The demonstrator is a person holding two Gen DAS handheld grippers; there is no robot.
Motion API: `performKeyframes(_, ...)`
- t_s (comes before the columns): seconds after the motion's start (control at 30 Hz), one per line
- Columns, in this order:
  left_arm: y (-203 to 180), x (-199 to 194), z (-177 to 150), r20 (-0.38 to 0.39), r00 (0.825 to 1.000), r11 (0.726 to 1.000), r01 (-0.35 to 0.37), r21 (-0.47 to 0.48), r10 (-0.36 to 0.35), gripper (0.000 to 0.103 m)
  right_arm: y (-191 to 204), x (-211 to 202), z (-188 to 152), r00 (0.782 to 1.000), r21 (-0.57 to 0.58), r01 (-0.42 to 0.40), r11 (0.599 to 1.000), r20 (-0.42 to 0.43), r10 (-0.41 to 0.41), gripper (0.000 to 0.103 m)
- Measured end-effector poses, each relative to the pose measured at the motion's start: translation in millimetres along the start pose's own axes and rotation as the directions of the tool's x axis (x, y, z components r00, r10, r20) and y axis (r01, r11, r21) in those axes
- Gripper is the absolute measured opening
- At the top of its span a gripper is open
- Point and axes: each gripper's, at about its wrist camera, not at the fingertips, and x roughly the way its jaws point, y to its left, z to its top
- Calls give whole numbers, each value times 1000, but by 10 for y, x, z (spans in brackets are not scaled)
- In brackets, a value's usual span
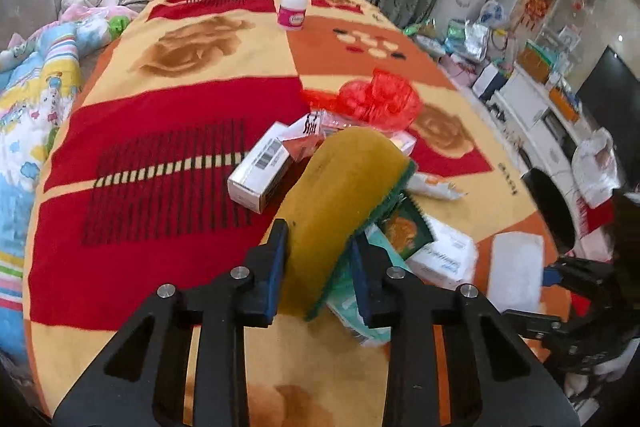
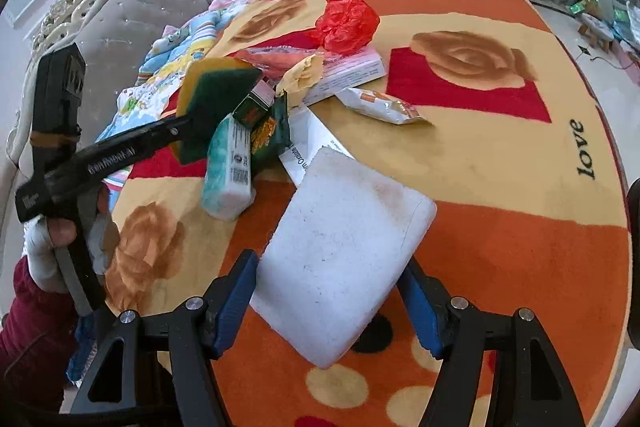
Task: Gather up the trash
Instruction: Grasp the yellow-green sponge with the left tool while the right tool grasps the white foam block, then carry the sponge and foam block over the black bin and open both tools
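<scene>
Scouring sponge (image 1: pixel 340 203) is clamped in left gripper (image 1: pixel 320 267); white foam block (image 2: pixel 340 247), beside it, is clamped in right gripper (image 2: pixel 328 303)

A yellow sponge (image 1: pixel 340 203) with a dark green scouring face stands on edge, tilted above the pile, its lower end pinched from both sides. A white foam block (image 2: pixel 340 247), scuffed and faintly stained, is tipped up off the blanket, also clamped at its sides. Between them lies the heap: a teal-and-white packet (image 2: pixel 228 171), a small dark green carton (image 2: pixel 260 123) on it, a white box (image 1: pixel 260 167) with a barcode, a long pink-and-white box (image 2: pixel 352 71), and a flat silver sachet (image 2: pixel 380 105) (torn open at one end). A crumpled red bag (image 1: pixel 372 99) sits behind the heap. A white bottle (image 1: pixel 294 3) with a pink label stands upright, well apart.
</scene>
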Motion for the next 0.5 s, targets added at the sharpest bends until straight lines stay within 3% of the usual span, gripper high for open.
performKeyframes(0.23, -360, -318, 97, 42, 998, 998, 49, 27, -50, 27, -161, -188, 10, 999, -25, 33, 999, 28, -32, 68)
performKeyframes(0.5, -980, -258, 170, 38, 992, 990, 114, 78, -117, 27, -565, -488, -6, 993, 27, 88, 996, 74, -90, 68)
